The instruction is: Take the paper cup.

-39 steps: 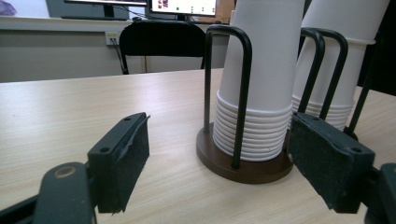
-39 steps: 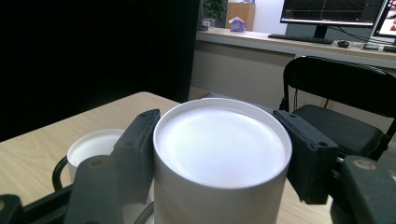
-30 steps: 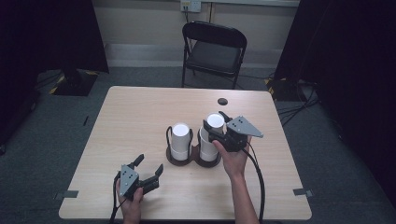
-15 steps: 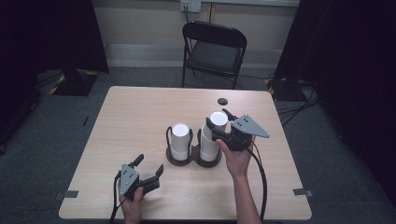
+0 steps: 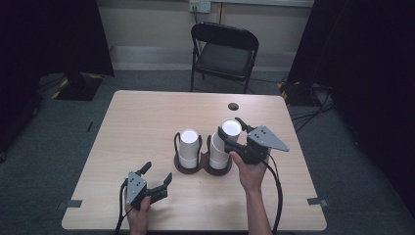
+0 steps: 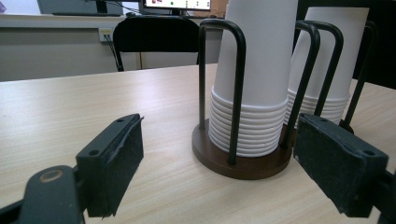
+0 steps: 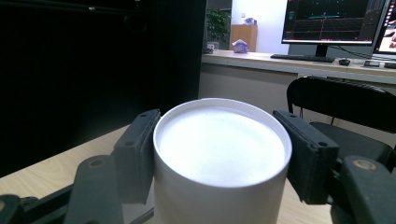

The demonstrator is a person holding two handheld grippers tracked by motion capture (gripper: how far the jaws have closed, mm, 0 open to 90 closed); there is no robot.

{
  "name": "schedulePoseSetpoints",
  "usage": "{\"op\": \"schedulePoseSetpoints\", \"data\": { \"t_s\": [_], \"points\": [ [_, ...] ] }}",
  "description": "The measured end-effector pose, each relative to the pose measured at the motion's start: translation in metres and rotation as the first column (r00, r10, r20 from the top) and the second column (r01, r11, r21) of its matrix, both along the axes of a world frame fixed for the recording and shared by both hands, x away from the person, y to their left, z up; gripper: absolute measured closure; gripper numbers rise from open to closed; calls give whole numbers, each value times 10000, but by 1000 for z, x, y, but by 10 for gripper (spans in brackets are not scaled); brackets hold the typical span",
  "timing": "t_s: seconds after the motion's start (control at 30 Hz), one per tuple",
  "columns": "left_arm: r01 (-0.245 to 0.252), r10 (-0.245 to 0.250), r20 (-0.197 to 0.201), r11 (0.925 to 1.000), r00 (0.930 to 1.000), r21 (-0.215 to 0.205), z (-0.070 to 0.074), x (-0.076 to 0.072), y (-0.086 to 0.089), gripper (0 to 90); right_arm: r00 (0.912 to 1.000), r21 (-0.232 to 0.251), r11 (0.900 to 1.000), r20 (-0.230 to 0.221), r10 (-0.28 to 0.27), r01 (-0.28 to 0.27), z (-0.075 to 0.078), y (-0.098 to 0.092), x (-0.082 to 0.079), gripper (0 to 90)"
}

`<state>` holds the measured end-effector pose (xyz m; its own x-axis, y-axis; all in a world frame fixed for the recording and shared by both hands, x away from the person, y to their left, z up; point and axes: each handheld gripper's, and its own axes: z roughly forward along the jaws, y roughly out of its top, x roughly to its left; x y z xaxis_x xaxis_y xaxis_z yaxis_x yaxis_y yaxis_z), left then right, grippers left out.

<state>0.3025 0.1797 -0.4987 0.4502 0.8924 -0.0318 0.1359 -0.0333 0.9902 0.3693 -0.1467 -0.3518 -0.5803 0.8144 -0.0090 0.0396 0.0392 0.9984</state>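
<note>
— Seen from the high view: pale wooden counter (image 5: 147, 122), black folding chair (image 5: 225, 49) behind it, dark curtains at both sides. Near the middle, a dark double holder (image 5: 203, 166) with two white stacks of cups. Right gripper (image 5: 229, 133) up at the top cup (image 5: 231, 128) of the right stack (image 5: 219, 152), one jaw at each side. Left gripper (image 5: 157, 175) low at the near left edge, jaws spread, holding nothing.

— And from the left gripper view?

— Jaws wide apart, only bare wood between them. Ahead, the round brown base (image 6: 243, 161) with black wire loops (image 6: 236, 84) around the left stack (image 6: 254, 93). Many nested rims there, so probably tight together.

— Right gripper view?

— Pads pressed on both sides of the white cup (image 7: 219, 158), just under its rim. Clamped on it, by appearance.

— Advice for the step?

— Likely lifting off one cup. Better to pull straight up along the loops, slowly, with a light squeeze to avoid crushing. If neighbours rise too, perhaps steady the base with the free gripper.
</note>
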Motion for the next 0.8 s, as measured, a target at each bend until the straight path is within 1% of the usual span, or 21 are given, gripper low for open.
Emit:
{"op": "schedulePoseSetpoints", "data": {
  "t_s": [0.07, 0.13, 0.2, 0.27, 0.4, 0.47, 0.53, 0.57, 0.63, 0.7, 0.8],
  "points": [
    [-21, 21, 16, 10000, 10000, -74, 0, 0, 1, 159, 10000, 78, 9999, -42, 88, -87, 0, -2, -2, 350],
    [-105, 104, -59, 9998, 9999, -187, 0, -2, 2, 159, 9998, 125, 9998, -122, 149, -148, 1, -3, -5, 350],
    [-165, 163, -58, 9992, 9999, -377, 0, -2, 4, 159, 9997, 170, 9997, -168, 166, -163, 1, -6, -7, 350],
    [-215, 211, -105, 9990, 9997, -387, 0, -1, 5, 159, 9997, 188, 9997, -167, 169, -166, 1, -9, -11, 351],
    [-75, 65, -247, 9992, 9997, -403, 0, -1, 5, 159, 9998, 302, 9994, -138, 159, -155, 0, -13, -16, 351],
    [-52, 37, -341, 9990, 9994, -436, 0, 0, 6, 159, 9996, 376, 9991, -202, 182, -174, -1, -15, -19, 351],
    [-59, 43, -395, 9992, 9992, -401, 0, 1, 6, 162, 9991, 451, 9987, -357, 242, -226, -3, -16, -21, 351],
    [-20, 1, -422, 9990, 9991, -439, 1, 1, 6, 163, 9987, 550, 9980, -387, 331, -309, -4, -16, -22, 351],
    [142, -172, -477, 9980, 9987, -618, 1, 1, 7, 164, 9986, 632, 9975, -408, 341, -315, -5, -17, -26, 352],
    [331, -366, -520, 9972, 9980, -667, 1, 1, 8, 164, 9977, 852, 9955, -493, 466, -423, -7, -18, -29, 351],
    [667, -723, -551, 9931, 9959, -966, 2, 0, 9, 164, 9966, 1090, 9929, -617, 550, -480, -11, -19, -32, 351]
  ]
}}
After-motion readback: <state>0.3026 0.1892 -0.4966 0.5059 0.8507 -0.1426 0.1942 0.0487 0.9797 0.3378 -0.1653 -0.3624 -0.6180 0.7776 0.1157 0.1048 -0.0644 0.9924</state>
